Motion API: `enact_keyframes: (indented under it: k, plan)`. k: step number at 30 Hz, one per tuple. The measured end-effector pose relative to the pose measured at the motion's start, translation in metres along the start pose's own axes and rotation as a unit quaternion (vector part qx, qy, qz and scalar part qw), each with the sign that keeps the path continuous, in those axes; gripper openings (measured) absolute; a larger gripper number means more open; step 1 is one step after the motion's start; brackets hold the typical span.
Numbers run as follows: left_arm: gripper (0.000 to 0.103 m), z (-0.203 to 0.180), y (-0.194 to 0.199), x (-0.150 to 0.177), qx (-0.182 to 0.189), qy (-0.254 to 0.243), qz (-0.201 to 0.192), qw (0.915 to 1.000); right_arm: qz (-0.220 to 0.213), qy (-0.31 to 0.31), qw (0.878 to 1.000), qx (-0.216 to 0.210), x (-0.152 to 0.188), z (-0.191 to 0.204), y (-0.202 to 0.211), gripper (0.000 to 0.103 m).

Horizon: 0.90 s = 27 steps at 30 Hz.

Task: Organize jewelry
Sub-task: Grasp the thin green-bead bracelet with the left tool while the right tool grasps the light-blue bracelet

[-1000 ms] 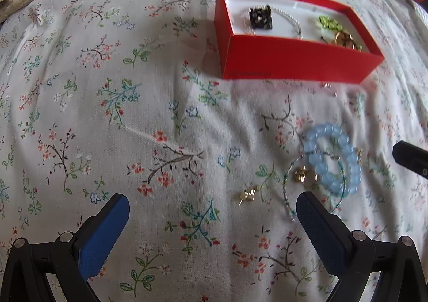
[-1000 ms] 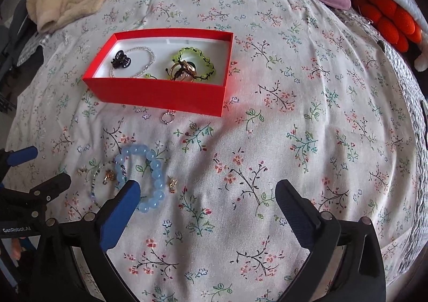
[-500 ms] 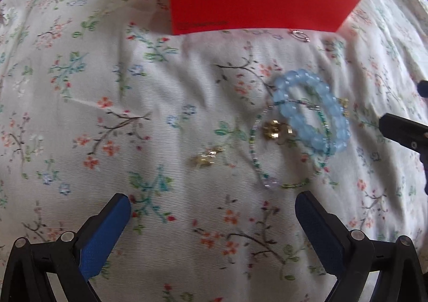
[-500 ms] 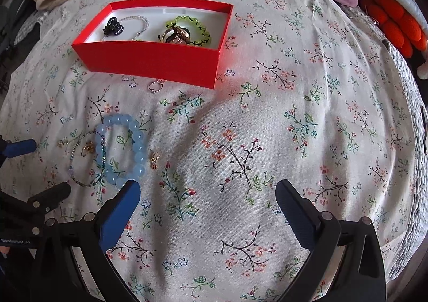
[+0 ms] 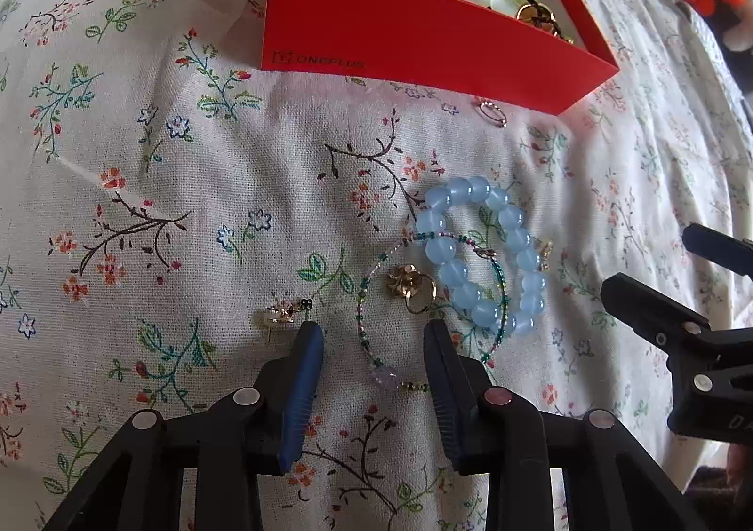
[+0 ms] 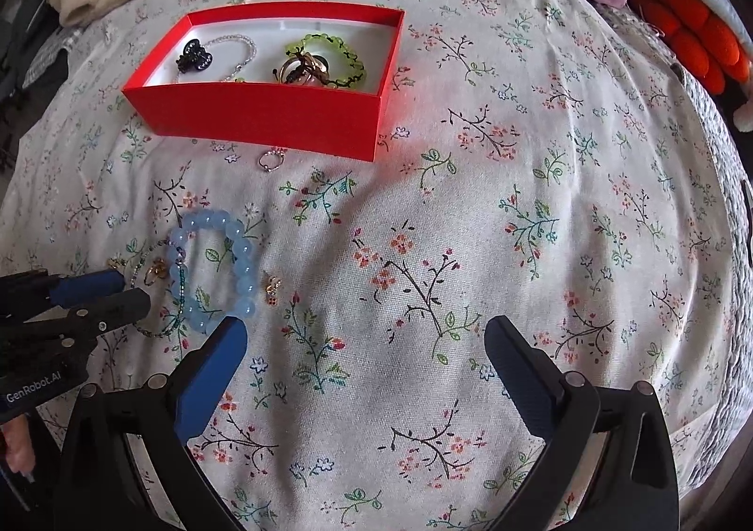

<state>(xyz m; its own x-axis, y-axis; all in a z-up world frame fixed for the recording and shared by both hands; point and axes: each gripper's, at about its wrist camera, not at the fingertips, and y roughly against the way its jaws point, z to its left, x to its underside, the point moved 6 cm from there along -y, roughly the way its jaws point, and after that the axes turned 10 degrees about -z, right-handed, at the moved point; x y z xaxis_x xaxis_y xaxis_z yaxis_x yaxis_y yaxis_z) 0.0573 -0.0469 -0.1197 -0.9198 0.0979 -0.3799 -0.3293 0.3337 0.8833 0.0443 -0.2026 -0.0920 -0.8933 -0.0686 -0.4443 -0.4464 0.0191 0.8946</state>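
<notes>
Seed-bead necklace (image 5: pixel 376 333), thin, multicolour, btwn closing left hand-held gripper (image 5: pixel 374 336) pads, not clamped.

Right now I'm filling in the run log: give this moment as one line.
left gripper: closing round thin beaded strand, not pinched | right gripper: open, empty | blue bead bracelet: on bedspread | red box: part-filled

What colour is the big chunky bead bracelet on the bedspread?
Pale translucent blue bracelet; clearest in the left wrist view.
</notes>
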Motion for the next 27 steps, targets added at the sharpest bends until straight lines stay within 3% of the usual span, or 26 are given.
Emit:
enact_keyframes:
  k: [9, 17, 22, 27]
  plan:
    - [0.003, -0.009, -0.007, 0.007, -0.042, -0.044, 0.006, 0.9981, 0.004, -0.012, 1.0, -0.02, -0.003, 0.004, -0.003, 0.102]
    - [0.002, 0.004, 0.015, 0.002, -0.045, -0.047, -0.019, 0.9977, 0.002, -0.053, 0.996, -0.077, -0.013, 0.012, 0.0, 0.1]
    - [0.002, 0.014, 0.034, -0.005, -0.051, -0.045, -0.046, 0.9966, -0.009, -0.068, 0.991, -0.113, -0.027, 0.022, 0.0, 0.078]
    - [0.002, 0.024, 0.042, -0.008, -0.051, -0.037, -0.054, 0.9966, -0.002, -0.059, 0.991, -0.121, -0.031, 0.04, -0.014, 0.06]
